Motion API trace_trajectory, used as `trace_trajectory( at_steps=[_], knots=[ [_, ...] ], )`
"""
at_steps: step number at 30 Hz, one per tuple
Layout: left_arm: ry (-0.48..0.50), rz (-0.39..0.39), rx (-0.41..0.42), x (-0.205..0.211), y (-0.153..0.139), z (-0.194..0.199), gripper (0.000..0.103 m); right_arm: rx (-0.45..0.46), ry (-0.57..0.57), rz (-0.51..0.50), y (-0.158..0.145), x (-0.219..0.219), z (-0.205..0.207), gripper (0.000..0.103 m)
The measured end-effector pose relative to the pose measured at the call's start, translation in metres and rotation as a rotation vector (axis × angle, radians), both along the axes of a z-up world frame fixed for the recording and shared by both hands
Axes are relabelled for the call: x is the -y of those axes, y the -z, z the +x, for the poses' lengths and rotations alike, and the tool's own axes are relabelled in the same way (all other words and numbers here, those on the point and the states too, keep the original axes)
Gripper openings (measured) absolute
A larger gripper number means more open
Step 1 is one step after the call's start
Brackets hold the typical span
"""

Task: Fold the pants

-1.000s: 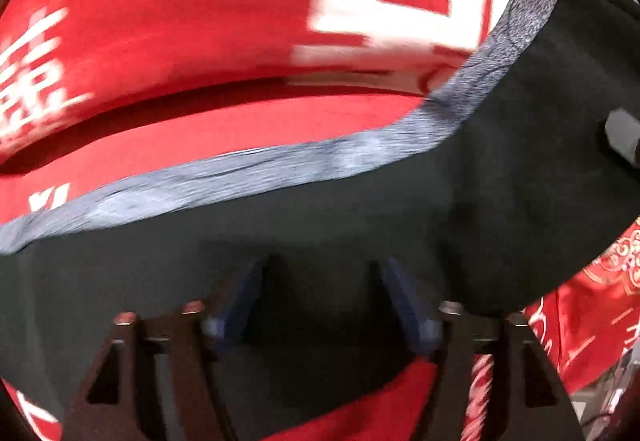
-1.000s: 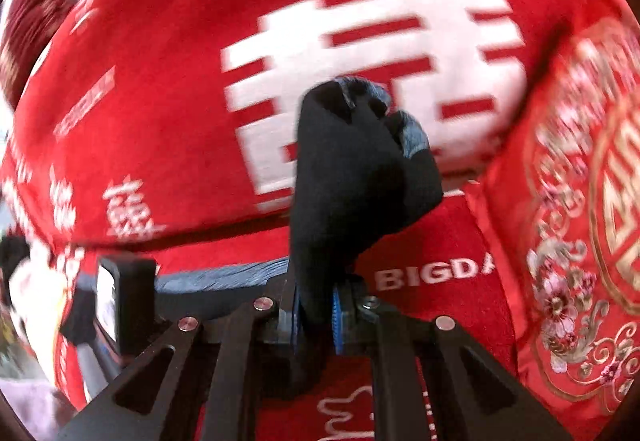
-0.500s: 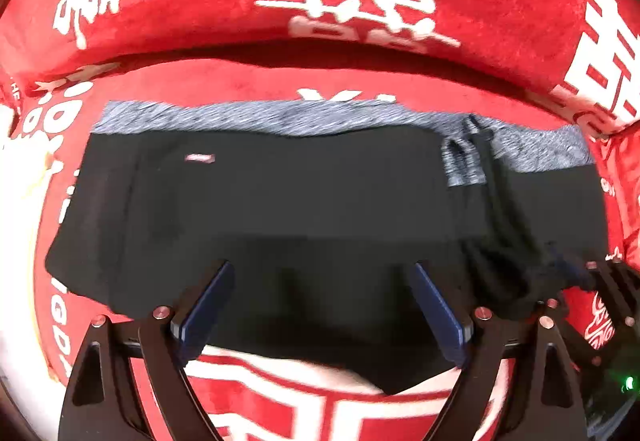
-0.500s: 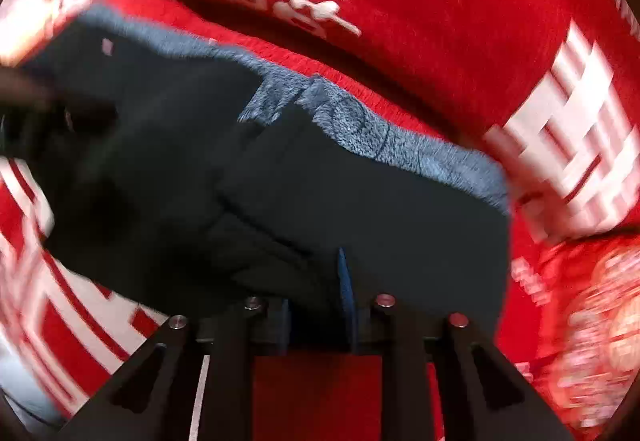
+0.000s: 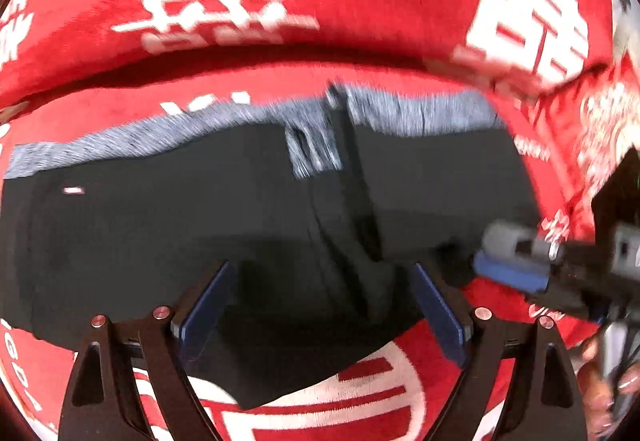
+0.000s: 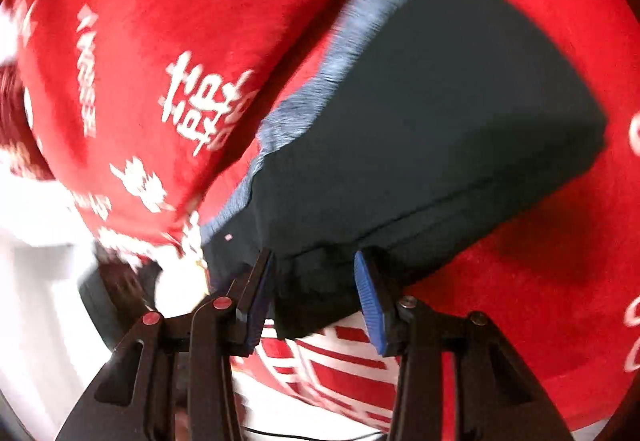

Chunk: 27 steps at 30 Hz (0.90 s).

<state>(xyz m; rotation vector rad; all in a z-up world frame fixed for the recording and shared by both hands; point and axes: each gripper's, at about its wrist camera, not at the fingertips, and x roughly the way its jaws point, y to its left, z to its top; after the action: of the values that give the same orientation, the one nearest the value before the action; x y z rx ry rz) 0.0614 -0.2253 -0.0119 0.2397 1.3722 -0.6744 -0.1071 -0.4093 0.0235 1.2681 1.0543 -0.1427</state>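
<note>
Black pants [image 5: 168,241] lie folded on the red blanket [image 5: 360,1]. Left tongs [image 5: 320,313] gape, released; right tongs [image 6: 314,293], just opening, straddle the hem, pads clear.

Left hand-held gripper [image 5: 320,309]: points steeply down, jaws spread wide, blue pads [image 5: 204,311] well apart, nothing pressed between them, dark cloth lying beneath the gap. Right hand-held gripper [image 6: 314,293]: angled down and rolled to one side, jaws partway apart and just been opening; a fold of dark cloth sits between the pads [image 6: 370,297], neither pad seen pressing it. From the left wrist view, the right hand-held gripper comes in at the right edge, blurred, with the person's fingers [image 5: 600,393] on its handle below.
</note>
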Motion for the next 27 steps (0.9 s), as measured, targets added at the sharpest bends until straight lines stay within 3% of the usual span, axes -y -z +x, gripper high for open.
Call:
trace_trajectory(
  at_steps=[2, 6, 7, 8, 12, 14, 19, 21, 23, 24, 26, 27],
  knots=[
    [0.016, 0.048, 0.003, 0.004, 0.016, -0.009, 0.09, -0.011, 0.05, 0.056, 0.017, 0.003, 0.0, 0.045],
    [0.001, 0.048, 0.021, 0.003, 0.024, -0.01, 0.094, 0.001, 0.166, 0.181, 0.041, 0.013, 0.003, 0.041],
    [0.0, 0.048, 0.018, 0.003, 0.024, -0.009, 0.094, 0.005, 0.185, 0.199, 0.044, 0.016, 0.004, 0.012],
    [0.001, 0.047, 0.013, 0.003, 0.023, -0.008, 0.094, -0.003, 0.181, 0.191, 0.043, 0.017, 0.007, 0.005],
    [-0.005, 0.052, 0.005, -0.002, 0.017, -0.001, 0.094, 0.073, 0.038, 0.057, -0.001, 0.01, 0.024, 0.005],
    [-0.025, 0.049, 0.016, -0.016, 0.009, 0.004, 0.094, 0.057, -0.072, -0.019, -0.018, -0.006, 0.029, 0.005],
    [-0.099, 0.112, 0.045, -0.053, 0.001, 0.011, 0.094, -0.062, -0.119, -0.058, 0.026, -0.036, 0.035, 0.005],
    [-0.122, 0.136, 0.055, -0.065, -0.003, 0.014, 0.094, -0.058, -0.099, -0.062, 0.036, -0.038, 0.036, 0.005],
    [-0.142, 0.139, 0.071, -0.072, -0.012, 0.02, 0.094, -0.071, -0.151, -0.105, 0.027, -0.041, 0.043, 0.01],
    [-0.144, 0.137, 0.076, -0.073, -0.016, 0.022, 0.094, -0.079, -0.233, -0.153, 0.017, -0.047, 0.048, 0.014],
    [-0.136, 0.126, 0.091, -0.065, -0.028, 0.027, 0.094, -0.081, -0.366, -0.235, -0.006, -0.055, 0.058, 0.047],
    [-0.131, 0.117, 0.098, -0.059, -0.033, 0.028, 0.094, -0.054, -0.414, -0.281, -0.021, -0.056, 0.058, 0.053]
  ],
)
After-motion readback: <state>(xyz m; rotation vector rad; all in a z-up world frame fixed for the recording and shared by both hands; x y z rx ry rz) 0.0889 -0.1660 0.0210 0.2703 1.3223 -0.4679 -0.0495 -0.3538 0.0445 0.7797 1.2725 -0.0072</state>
